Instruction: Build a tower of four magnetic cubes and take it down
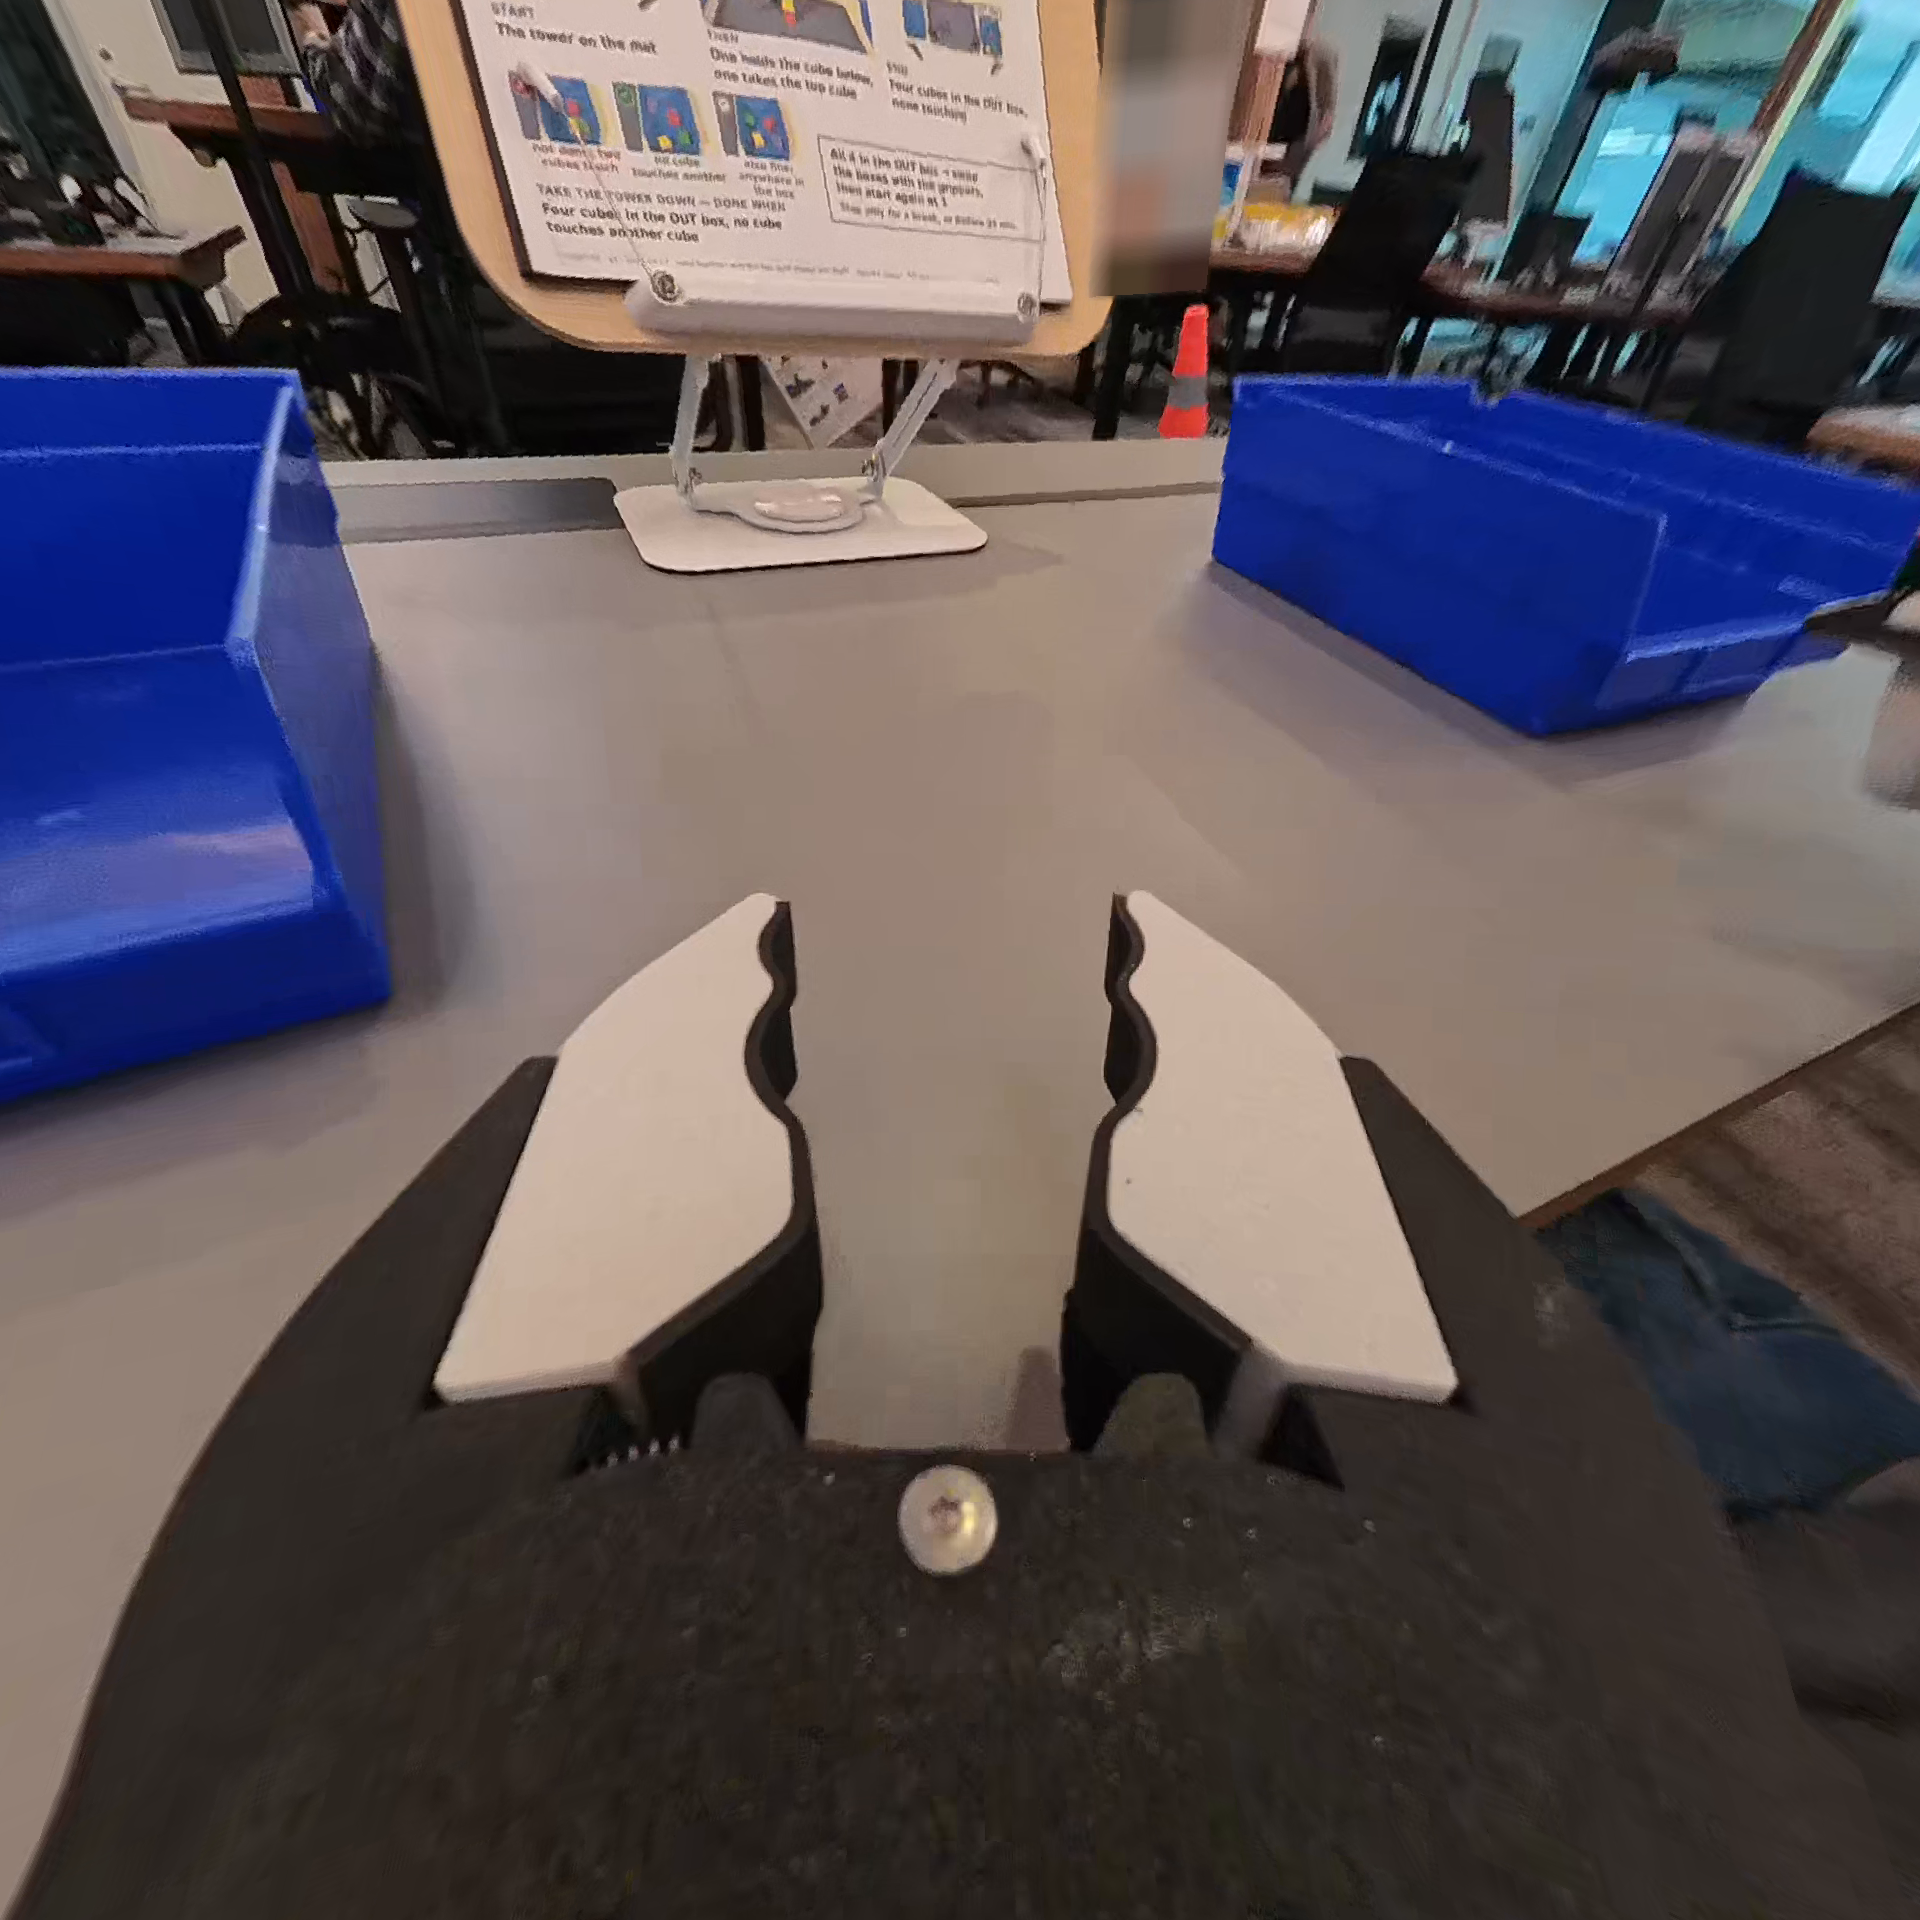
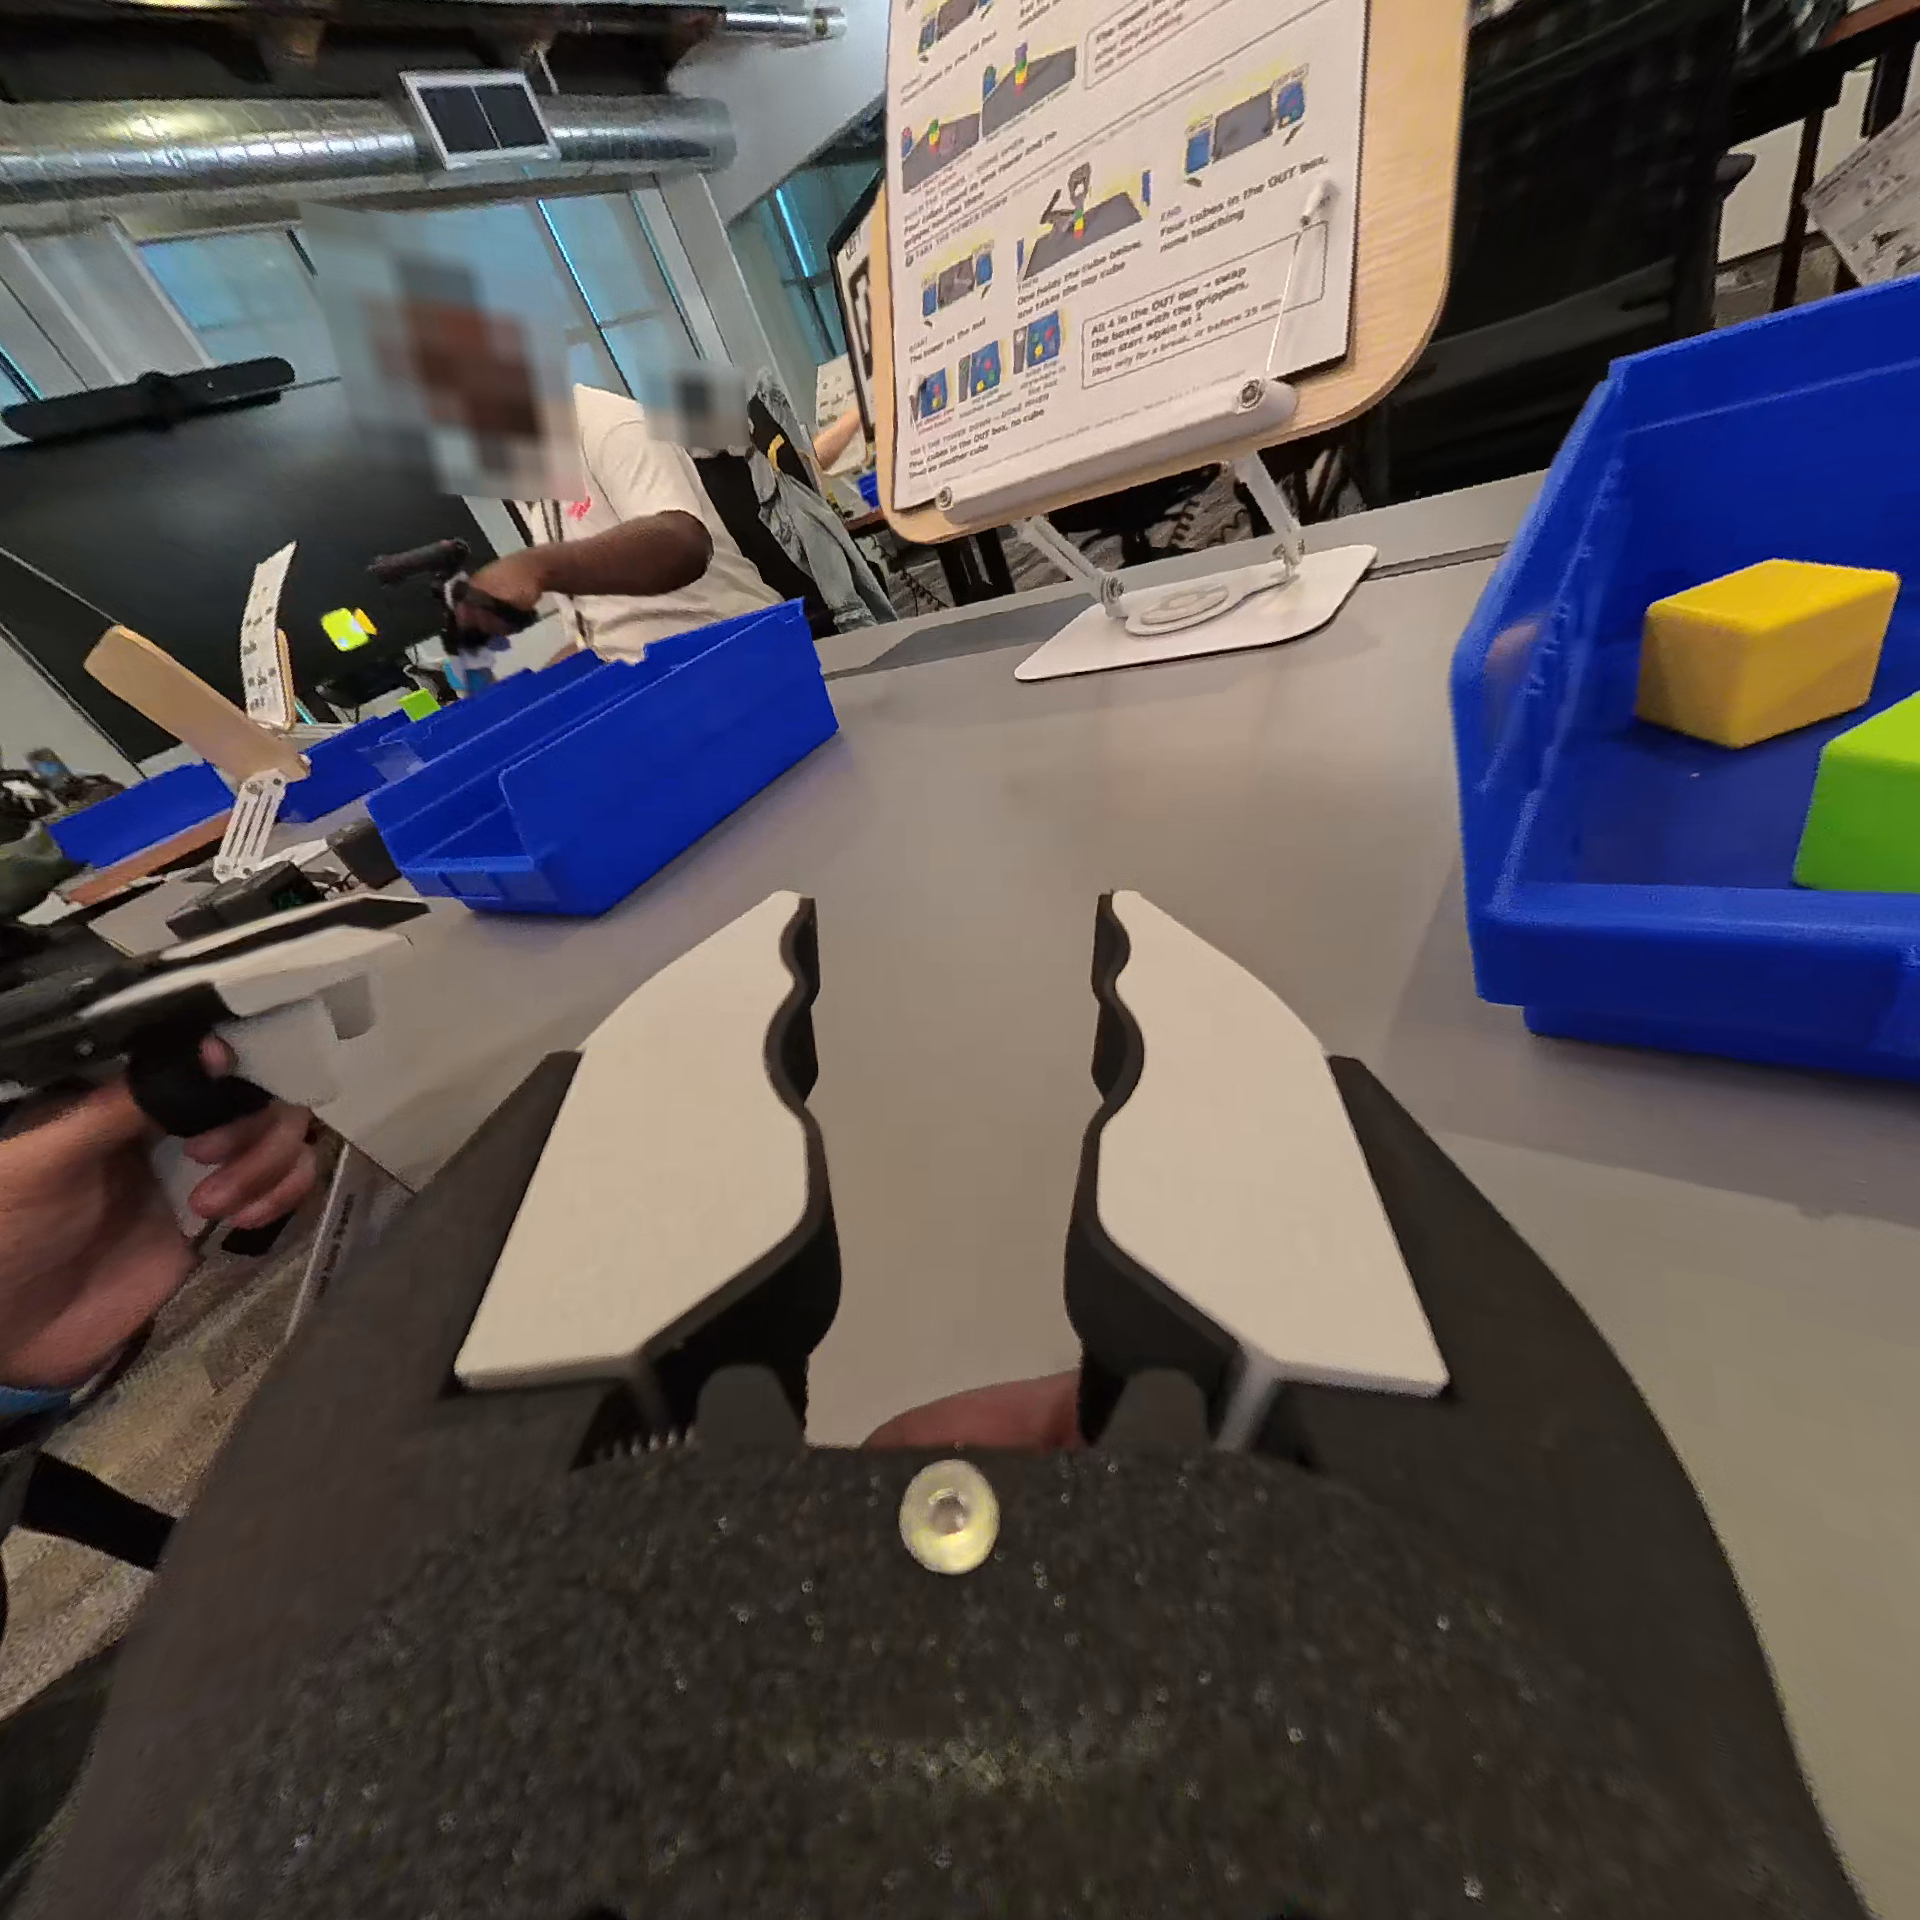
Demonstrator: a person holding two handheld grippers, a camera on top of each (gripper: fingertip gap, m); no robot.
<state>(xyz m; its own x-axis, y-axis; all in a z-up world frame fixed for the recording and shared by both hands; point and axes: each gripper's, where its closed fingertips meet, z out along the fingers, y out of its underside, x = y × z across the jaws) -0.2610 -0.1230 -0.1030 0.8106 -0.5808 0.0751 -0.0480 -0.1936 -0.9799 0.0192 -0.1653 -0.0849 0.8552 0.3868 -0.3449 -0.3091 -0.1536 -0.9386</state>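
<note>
Grey worktop (image 1: 935,727) bare btwn both grippers' spread fingers (image 1: 644,1143). Blue bins (image 2: 1662,935) either side; yellow cube (image 2: 1766,649) in right one. Busy workshop bkgd.

We saw the green cube (image 2: 1870,810) right of the right tongs cut off by the frame edge. The left bin (image 1: 177,727) was cropped too. The right bin (image 1: 1538,561) interior was hidden from the left view.
</note>
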